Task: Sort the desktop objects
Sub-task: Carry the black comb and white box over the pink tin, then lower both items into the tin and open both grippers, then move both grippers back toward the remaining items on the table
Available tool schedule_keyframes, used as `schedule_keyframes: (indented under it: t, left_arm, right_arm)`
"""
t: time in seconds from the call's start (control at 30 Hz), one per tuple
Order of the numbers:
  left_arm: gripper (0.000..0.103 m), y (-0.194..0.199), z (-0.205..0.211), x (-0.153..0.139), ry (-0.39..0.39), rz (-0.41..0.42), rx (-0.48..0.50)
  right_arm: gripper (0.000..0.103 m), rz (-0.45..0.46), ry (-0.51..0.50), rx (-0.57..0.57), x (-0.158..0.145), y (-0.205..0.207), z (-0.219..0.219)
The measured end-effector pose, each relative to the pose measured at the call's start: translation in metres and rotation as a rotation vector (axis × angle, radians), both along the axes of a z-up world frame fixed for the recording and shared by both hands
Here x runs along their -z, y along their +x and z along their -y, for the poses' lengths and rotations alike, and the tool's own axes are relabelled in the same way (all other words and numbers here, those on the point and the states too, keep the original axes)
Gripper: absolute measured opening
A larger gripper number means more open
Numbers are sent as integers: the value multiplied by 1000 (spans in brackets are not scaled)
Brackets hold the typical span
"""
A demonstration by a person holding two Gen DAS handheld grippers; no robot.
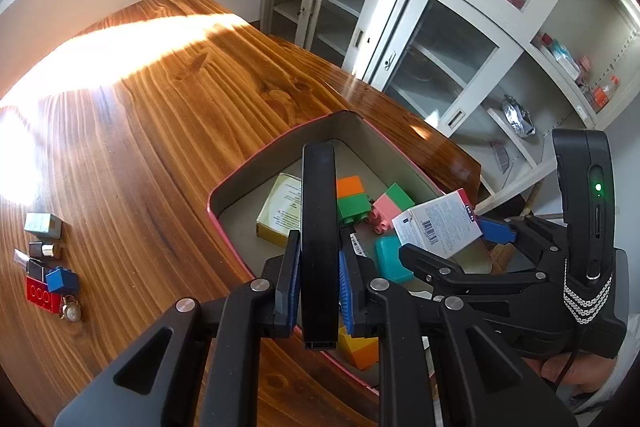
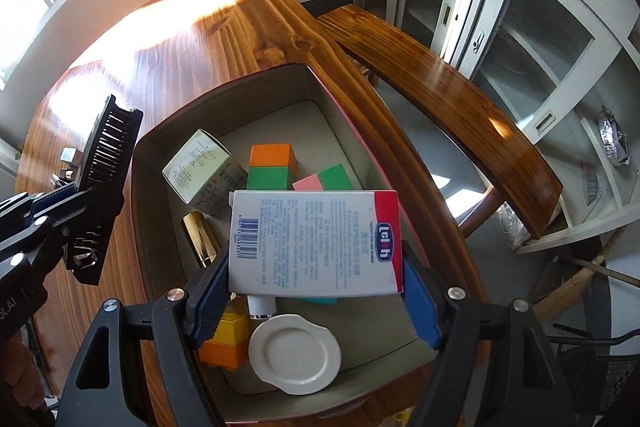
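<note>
Two pairs of jaws are mine, both over the wooden tabletop [image 1: 168, 115]. On it sits a pink-rimmed bin [image 2: 160, 131] holding toy blocks, a gold tube [image 2: 200, 241] and a white lid [image 2: 294, 357]. My right jaws [image 2: 316, 291] stand wide, clamped on a white carton [image 2: 316, 239] with a red end, held above the bin. My left jaws [image 1: 320, 291] are squeezed tight on a black comb [image 1: 319, 227], upright above the bin's near edge. Small items remain far left on the tabletop: a red block [image 1: 40, 294], a blue block [image 1: 62, 279], a padlock [image 1: 72, 311].
</note>
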State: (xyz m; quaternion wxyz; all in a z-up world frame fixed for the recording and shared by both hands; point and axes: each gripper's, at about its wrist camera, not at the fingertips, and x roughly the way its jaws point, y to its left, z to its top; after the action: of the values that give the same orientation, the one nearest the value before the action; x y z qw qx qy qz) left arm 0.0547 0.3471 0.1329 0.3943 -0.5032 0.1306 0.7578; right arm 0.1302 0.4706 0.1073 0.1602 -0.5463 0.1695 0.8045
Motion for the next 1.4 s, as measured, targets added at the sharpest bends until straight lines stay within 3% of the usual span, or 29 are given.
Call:
schedule_keyframes:
  t: [0.2,0.37,0.7,0.97,1.4]
  left_arm:
    - [20,7,-15,3,-36,-2,25]
    - [50,10,-10,2,-83,-45,-14]
    - [51,-6,43,-16,-43,-91,-192]
    - [51,-16,97,-21,-53,-118,-344]
    - [51,-26,180,-10,-105,-94,-542]
  right_arm:
    - [80,13,-8,12,5,6,-8]
    - [81,13,-37,38,6,7,-14]
    - [83,-56,-54,2,-7,-4,4]
    - [83,-152,-50,-16,-24,-17,28]
    - [85,-133,-57,-137,-22,-39,89]
